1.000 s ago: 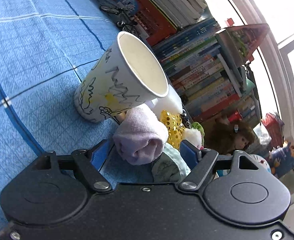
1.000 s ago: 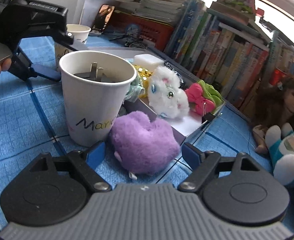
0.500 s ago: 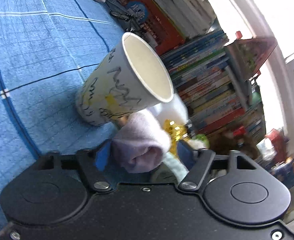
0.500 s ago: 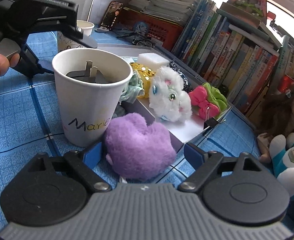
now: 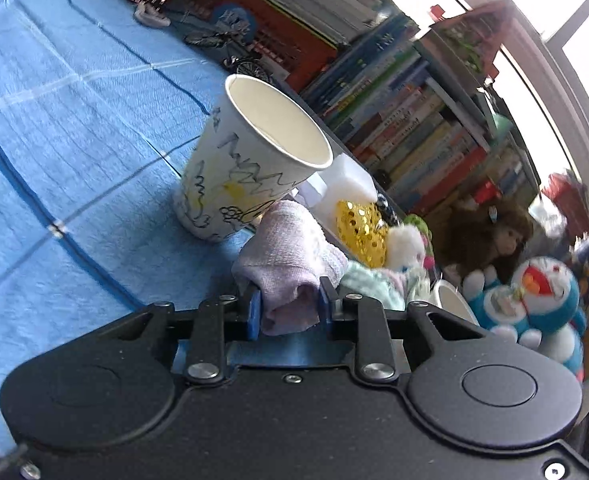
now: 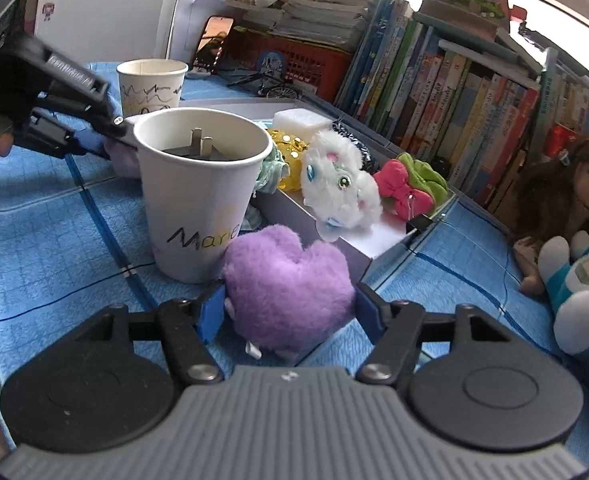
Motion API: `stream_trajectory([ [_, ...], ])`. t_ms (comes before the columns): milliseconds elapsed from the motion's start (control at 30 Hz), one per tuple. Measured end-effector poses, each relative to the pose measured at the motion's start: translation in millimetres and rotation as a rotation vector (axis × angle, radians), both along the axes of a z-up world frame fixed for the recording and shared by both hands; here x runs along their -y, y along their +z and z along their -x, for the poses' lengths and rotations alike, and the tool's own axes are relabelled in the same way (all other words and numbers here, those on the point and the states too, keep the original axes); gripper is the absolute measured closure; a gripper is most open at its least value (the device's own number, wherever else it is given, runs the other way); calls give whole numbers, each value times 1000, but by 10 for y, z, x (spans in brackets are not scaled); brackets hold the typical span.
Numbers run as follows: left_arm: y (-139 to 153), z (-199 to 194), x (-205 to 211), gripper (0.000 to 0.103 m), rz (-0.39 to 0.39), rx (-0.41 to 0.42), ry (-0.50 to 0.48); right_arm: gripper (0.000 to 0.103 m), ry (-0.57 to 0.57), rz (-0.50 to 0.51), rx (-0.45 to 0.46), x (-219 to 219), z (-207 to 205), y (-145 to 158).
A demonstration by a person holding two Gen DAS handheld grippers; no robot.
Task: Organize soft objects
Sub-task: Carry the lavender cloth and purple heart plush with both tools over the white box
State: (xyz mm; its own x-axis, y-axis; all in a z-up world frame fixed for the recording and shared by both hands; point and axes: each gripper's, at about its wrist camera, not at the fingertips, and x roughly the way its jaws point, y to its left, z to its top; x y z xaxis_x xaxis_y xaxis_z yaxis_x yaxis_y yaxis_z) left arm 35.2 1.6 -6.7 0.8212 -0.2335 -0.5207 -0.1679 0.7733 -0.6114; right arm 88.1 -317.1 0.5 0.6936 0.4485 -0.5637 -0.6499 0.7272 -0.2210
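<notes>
Both grippers are closing on soft things beside the shallow tray [image 6: 336, 240]. The left gripper [image 5: 288, 310] is pinching the rolled lilac cloth [image 5: 290, 256], its jaws having just been closing until the pads are pressing the roll's near end, just in front of the scribbled paper cup [image 5: 246, 168]. The right gripper [image 6: 290, 312] has been closing round the purple plush heart [image 6: 286, 292], lying against the tray wall beside the "Maria" cup [image 6: 198, 200]; its pads are meeting the fur. Squeezing gently and lifting straight up should be keeping both cups standing
</notes>
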Motion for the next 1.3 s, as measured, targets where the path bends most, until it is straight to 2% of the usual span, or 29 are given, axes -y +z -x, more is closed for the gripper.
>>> stream_trajectory([
  [100, 40, 127, -16, 78, -73, 15, -47, 33, -53, -27, 28, 49, 91, 18],
  [300, 172, 358, 50, 78, -242, 105, -128, 33, -192, -116, 40, 153, 195, 59],
  [433, 322, 478, 58, 79, -257, 165, -190, 33, -300, -158, 31, 243, 151, 160],
  [700, 796, 549, 53, 79, -342, 293, -270, 33, -440, -326, -32, 428, -20, 559],
  [833, 1069, 431, -22, 79, -397, 339, -278, 33, -477, -349, -59, 358, -117, 728],
  [1100, 1504, -11, -250, 79, -493, 358, -265, 33, -487, -333, -62, 118, -289, 996],
  [1300, 1636, -535, -339, 79, -476, 262, -328, 33, -499, -324, -85, -22, -560, 1162],
])
